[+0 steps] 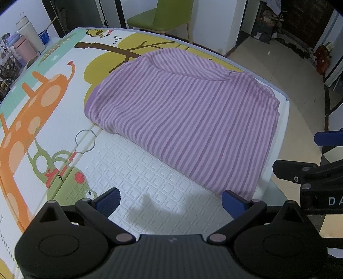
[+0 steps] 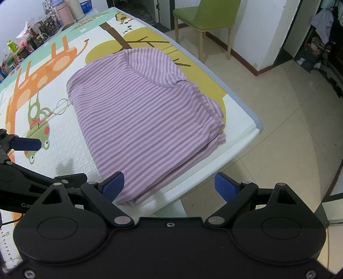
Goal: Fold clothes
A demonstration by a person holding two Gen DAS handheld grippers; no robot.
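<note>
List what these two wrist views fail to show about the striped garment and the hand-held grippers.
- Striped garment: its sleeves and underside, hidden beneath its own top layer in both views.
- Left hand-held gripper: in the right wrist view, only one finger shows; the left edge cuts off the rest.
- Right hand-held gripper: in the left wrist view, the right edge crops it.

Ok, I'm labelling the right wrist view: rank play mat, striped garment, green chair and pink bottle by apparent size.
1. play mat
2. striped garment
3. green chair, cropped and farther off, so unsure
4. pink bottle
</note>
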